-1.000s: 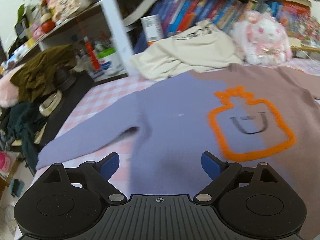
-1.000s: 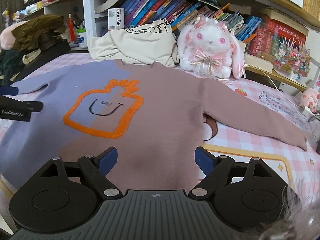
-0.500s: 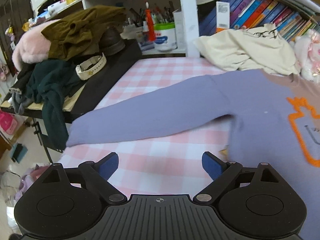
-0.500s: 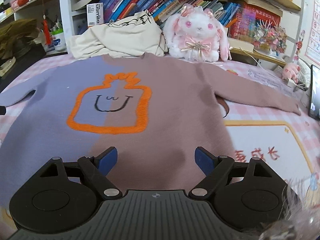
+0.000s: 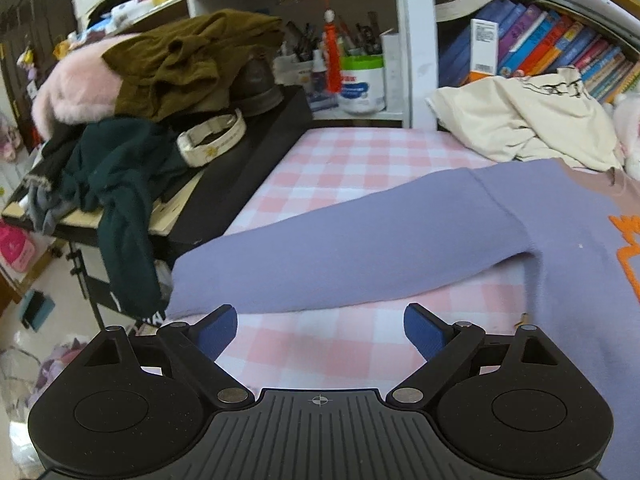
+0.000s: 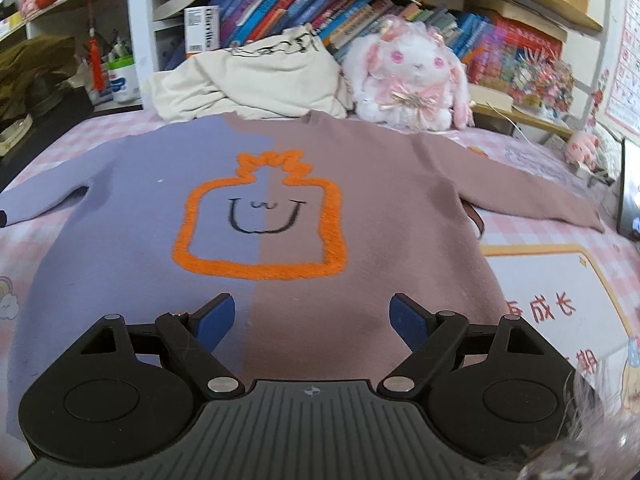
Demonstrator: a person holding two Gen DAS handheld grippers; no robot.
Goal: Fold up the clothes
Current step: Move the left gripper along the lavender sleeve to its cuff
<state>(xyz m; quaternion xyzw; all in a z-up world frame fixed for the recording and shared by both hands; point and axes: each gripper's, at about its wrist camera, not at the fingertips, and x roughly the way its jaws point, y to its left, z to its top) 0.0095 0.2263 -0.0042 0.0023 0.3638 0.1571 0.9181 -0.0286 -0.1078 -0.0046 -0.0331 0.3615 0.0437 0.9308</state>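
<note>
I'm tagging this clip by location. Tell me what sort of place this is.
Most likely a bedroom at home. A sweater lies spread on a pink checked bed sheet, a plush rabbit sits in front of crowded bookshelves, and more clothes are heaped on a side stand.

Two low forward views sharing the sweater (image 6: 280, 208)

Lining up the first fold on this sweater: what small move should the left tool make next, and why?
Probably ease the left tool forward and down onto the purple sleeve. Its jaws stand open and empty just short of the sleeve, which lies flat and spread out on the checked sheet, ready to be folded in.
</note>
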